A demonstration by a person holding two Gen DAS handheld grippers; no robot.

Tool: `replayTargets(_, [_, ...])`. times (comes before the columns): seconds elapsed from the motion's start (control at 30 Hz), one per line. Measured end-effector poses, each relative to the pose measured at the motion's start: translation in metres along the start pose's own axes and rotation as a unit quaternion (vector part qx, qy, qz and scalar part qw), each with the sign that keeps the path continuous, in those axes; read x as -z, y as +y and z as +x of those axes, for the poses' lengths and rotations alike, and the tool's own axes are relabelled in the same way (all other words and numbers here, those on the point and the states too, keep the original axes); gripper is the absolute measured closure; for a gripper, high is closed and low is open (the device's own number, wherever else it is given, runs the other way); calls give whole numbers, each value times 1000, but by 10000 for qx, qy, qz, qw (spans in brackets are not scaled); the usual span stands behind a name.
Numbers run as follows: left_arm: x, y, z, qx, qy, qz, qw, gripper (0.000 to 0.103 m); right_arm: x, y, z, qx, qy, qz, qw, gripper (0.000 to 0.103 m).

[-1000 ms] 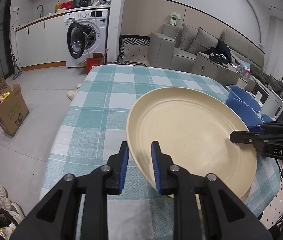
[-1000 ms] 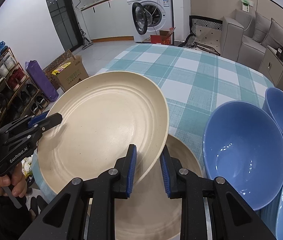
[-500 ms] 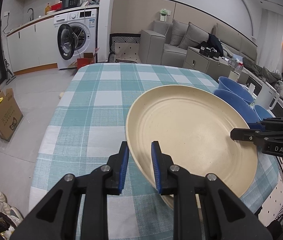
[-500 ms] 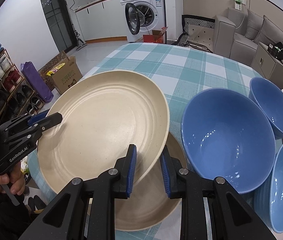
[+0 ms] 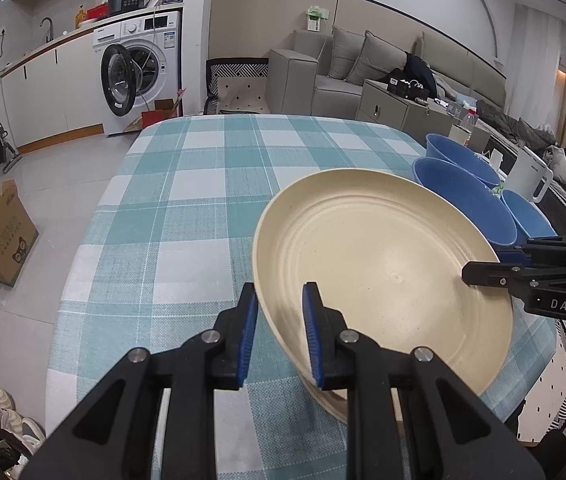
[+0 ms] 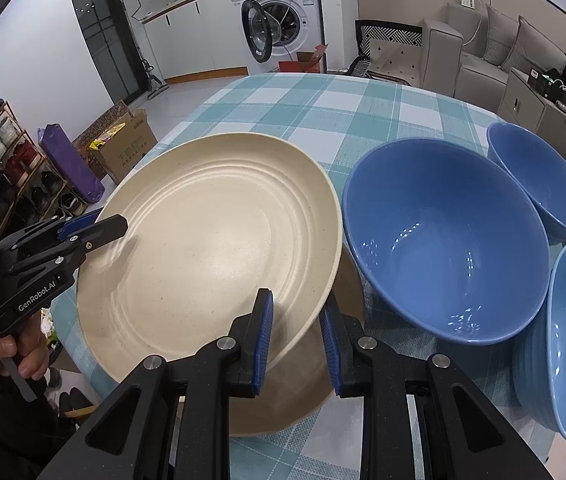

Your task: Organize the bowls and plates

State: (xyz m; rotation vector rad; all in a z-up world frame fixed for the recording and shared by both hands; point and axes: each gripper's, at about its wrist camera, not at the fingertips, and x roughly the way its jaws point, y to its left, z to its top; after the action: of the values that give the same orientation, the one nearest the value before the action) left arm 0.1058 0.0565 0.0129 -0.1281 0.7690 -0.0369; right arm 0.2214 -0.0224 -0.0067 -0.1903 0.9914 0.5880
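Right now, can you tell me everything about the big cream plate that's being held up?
The cream plate is round and wide, with a matte speckled surface, ringed steps inside and a raised rim. It is tilted, held above a second plate of similar colour lying on the checked tablecloth. The left tool and the right tool each pinch its rim on opposite sides. Blue bowls stand beside it.

Opposing close wrist views, shared plate (image 5: 383, 264)

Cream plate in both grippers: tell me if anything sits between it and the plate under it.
Nothing visible. The cream plate, clamped at opposite rims by the left gripper and right gripper, hangs tilted over the lower plate. The blue bowls stand beside it, to the right in the right wrist view.
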Motion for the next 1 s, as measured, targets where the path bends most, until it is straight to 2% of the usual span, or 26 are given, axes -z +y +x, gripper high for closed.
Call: replayTargets(1.0, [16, -16, 27, -108, 461, 393, 9981, 82, 27, -3, 17, 247, 390, -156, 9988, 79])
